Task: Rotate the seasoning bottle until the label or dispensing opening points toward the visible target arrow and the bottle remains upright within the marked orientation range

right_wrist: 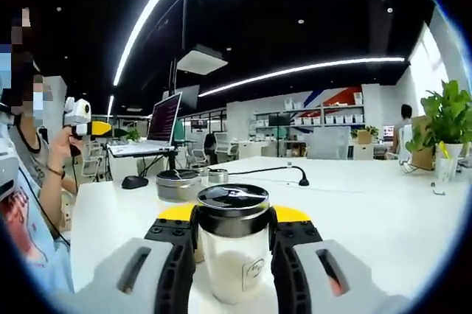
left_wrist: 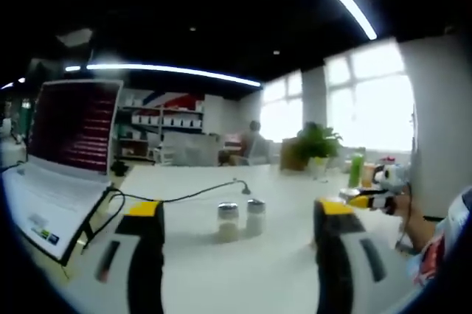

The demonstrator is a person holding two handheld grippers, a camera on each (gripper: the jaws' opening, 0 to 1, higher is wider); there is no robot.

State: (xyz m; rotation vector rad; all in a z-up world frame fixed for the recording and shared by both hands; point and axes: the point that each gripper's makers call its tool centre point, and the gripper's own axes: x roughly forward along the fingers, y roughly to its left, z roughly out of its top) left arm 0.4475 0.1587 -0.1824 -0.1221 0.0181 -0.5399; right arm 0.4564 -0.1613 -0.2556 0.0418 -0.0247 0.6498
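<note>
The right gripper (right_wrist: 233,259) clamps a clear glass bottle (right_wrist: 233,251) with a shiny metal cap, white powder inside. The left gripper (left_wrist: 240,255) gapes wide; two more shakers (left_wrist: 240,220) beyond look blurred

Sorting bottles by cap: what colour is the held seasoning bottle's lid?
Dark, glossy black lid on the seasoning bottle, clearest in the right gripper view.

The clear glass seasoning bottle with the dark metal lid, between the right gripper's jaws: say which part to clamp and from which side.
Clamp the clear glass seasoning bottle on its straight glass body, below the dark metal lid, coming in level from the side, as the right gripper already sits. The bottle stands upright on the white table, and its round wall suits opposed jaws; the wider lid would likely slip.
</note>
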